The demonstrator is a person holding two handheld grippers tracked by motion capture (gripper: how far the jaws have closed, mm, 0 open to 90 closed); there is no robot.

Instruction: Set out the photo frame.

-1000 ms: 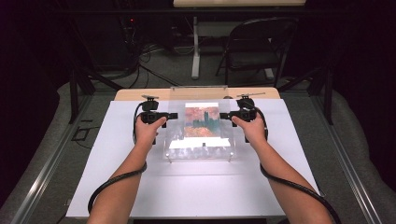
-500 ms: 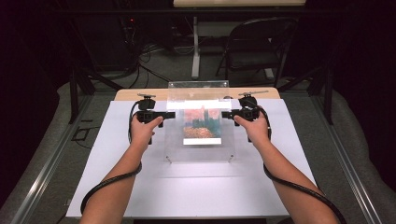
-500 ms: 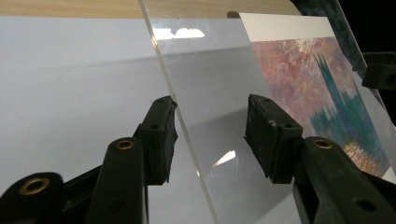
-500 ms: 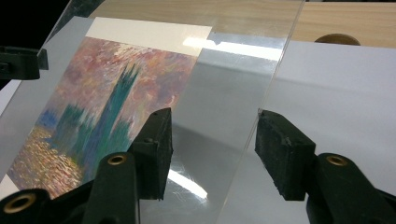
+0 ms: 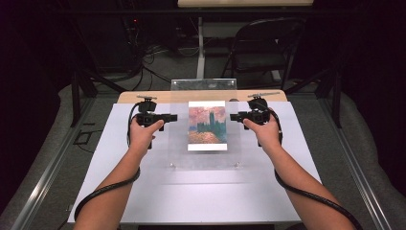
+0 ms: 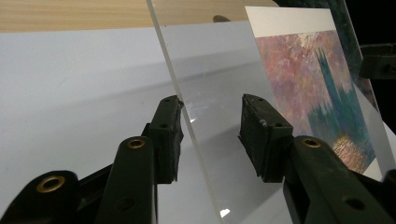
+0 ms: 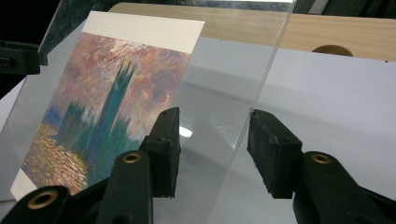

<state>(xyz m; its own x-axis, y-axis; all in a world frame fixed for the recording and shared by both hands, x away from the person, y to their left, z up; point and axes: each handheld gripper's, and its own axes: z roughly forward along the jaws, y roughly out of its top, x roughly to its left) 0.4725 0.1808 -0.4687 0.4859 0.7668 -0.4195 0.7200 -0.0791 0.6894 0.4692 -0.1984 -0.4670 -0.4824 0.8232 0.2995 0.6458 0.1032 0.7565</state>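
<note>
We had raised the clear acrylic sheet (image 5: pixel 206 143) off the print (image 5: pixel 207 125); both hand-held grippers, left (image 5: pixel 173 117) and right (image 5: pixel 233 116), were closing, jaws still spread astride its 9 and 3 o'clock edges.

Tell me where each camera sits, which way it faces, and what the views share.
High view: above the person's side, facing forward and down on the white table; both forearms, left gripper, right gripper.
Left gripper view: rides that gripper, facing the clear acrylic sheet; its black jaws straddle the edge.
Right gripper view: likewise on its gripper.
Shared: the sheet and the painted landscape print.
</note>
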